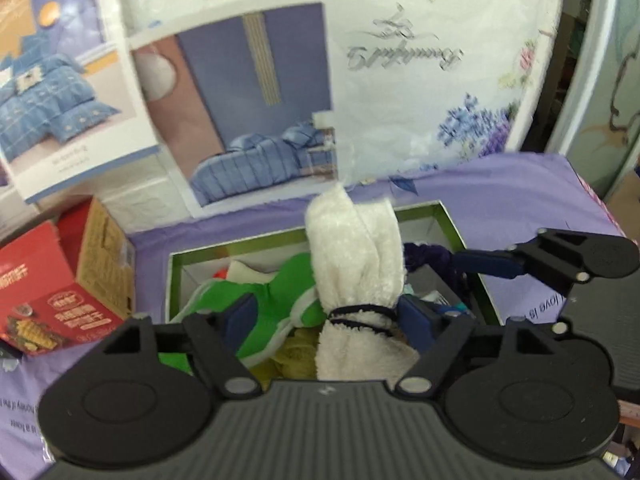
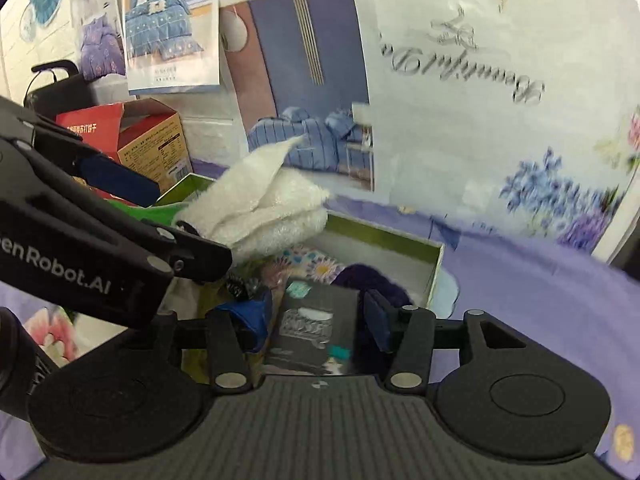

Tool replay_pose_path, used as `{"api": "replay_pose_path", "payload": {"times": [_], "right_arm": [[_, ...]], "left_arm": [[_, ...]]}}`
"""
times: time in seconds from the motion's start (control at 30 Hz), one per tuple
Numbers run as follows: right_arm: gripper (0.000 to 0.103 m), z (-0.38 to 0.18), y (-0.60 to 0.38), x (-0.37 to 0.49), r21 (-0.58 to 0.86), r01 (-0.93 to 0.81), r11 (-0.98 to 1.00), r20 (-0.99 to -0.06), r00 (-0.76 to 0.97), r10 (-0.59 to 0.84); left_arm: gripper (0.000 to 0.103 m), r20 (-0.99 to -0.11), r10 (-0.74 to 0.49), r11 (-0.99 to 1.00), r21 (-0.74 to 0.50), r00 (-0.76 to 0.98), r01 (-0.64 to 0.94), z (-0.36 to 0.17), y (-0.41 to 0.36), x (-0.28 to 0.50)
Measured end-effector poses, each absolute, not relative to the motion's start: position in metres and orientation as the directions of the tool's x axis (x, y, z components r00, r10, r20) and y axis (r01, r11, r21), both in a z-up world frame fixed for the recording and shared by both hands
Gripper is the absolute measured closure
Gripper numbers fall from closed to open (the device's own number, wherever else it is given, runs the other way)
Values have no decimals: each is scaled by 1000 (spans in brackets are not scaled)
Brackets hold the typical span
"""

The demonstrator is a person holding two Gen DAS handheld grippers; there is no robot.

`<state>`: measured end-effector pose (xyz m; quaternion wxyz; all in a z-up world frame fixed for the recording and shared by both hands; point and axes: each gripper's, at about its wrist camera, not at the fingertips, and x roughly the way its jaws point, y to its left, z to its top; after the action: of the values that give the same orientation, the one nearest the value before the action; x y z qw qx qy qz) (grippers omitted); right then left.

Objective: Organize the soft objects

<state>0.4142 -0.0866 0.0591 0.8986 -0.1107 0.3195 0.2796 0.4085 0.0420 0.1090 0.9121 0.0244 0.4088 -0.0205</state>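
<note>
A rolled white fluffy towel [image 1: 356,268], bound with a dark band, stands over an open green-rimmed box [image 1: 448,216]. My left gripper [image 1: 332,320] is open, its jaws wide; the towel rests against the right finger. In the box lie a green cloth [image 1: 280,296], a yellowish cloth and a dark purple item [image 1: 428,256]. In the right wrist view the towel [image 2: 264,208] sits by the left gripper's fingers above the box [image 2: 400,240]. My right gripper [image 2: 316,316] is open over a dark packet [image 2: 316,328] and the purple item [image 2: 368,280].
A red and tan carton [image 1: 68,284] stands left of the box on the purple floral cloth [image 1: 520,200]. Bedding pictures and a white floral package [image 1: 420,60] stand behind. The right gripper's finger [image 1: 500,262] reaches in from the right.
</note>
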Motion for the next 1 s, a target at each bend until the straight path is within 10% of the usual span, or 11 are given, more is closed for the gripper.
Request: {"api": "replay_pose_path", "payload": {"times": [0.63, 1.0], "right_arm": [[63, 167, -98, 282, -232, -551, 802, -479, 782, 399], [60, 158, -123, 195, -333, -510, 793, -454, 824, 339]], "left_arm": [[10, -567, -59, 998, -2, 822, 70, 204, 52, 242], [10, -550, 19, 999, 53, 835, 13, 153, 69, 132]]}}
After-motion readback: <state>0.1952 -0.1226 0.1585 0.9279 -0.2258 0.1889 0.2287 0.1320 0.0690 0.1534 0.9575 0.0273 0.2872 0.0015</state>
